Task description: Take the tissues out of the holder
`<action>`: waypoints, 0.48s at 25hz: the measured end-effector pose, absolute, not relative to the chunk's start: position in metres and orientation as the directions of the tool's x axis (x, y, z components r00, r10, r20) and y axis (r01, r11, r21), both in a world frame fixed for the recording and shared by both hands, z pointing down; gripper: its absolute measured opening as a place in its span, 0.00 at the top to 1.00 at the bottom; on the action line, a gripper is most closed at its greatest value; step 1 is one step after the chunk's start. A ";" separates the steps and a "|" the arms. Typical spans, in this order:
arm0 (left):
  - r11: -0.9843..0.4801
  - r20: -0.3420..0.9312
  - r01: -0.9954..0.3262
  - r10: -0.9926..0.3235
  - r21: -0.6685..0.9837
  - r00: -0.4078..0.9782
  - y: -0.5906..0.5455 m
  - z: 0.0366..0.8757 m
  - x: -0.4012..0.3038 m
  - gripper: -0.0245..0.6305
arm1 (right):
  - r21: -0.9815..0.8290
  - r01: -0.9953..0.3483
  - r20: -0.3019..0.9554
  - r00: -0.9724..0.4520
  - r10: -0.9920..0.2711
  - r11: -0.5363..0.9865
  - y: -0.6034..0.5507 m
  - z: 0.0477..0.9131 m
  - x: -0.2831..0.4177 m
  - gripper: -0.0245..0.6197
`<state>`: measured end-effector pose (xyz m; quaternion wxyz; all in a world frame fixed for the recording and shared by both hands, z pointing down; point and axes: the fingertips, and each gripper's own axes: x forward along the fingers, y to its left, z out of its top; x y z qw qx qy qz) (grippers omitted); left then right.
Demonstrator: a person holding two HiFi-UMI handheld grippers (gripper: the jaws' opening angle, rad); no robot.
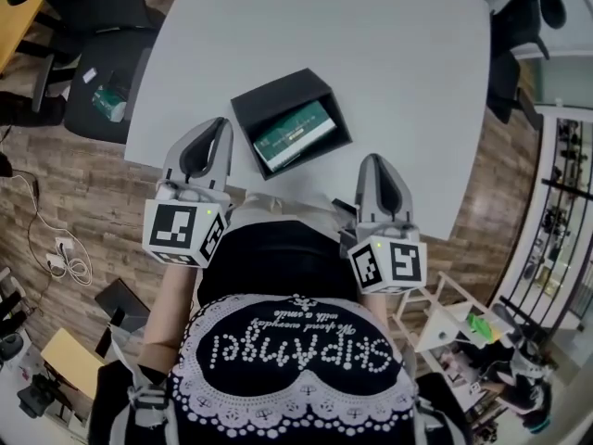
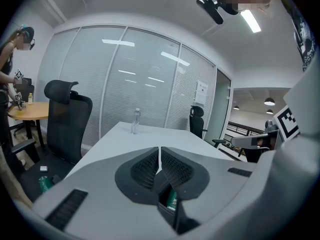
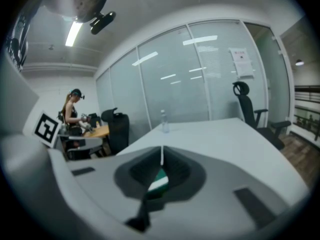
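A black open holder (image 1: 280, 97) lies on the white table (image 1: 389, 54) near its front edge. A green tissue pack (image 1: 295, 134) rests inside it. My left gripper (image 1: 220, 123) hovers just left of the holder, jaws together and empty. My right gripper (image 1: 372, 159) hangs to the holder's right at the table edge, jaws also together. In the left gripper view the shut gripper (image 2: 159, 151) hides most of the holder; a bit of the green pack (image 2: 171, 199) shows below. The right gripper view shows that gripper (image 3: 161, 151) closed, with the green pack (image 3: 159, 179) beneath.
A clear bottle (image 2: 135, 121) stands at the table's far end. A black office chair (image 1: 102, 72) with a green item on its seat stands left of the table. Another chair (image 3: 247, 109) stands on the far side. A person (image 3: 74, 114) works at a wooden desk behind.
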<state>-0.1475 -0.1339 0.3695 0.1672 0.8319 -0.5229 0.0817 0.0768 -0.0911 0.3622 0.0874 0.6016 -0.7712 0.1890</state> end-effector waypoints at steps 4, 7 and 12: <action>-0.376 0.300 -0.907 -0.858 0.189 0.418 -0.135 0.363 -0.142 0.91 | -0.187 -0.957 0.353 -0.274 -0.895 0.220 -0.097 0.358 0.086 0.91; -0.362 0.292 -0.911 -0.866 0.196 0.407 -0.135 0.361 -0.135 0.91 | -0.188 -0.955 0.352 -0.284 -0.892 0.230 -0.100 0.357 0.093 0.91; -0.351 0.283 -0.913 -0.872 0.206 0.399 -0.135 0.358 -0.122 0.91 | -0.195 -0.951 0.354 -0.297 -0.887 0.241 -0.104 0.359 0.104 0.91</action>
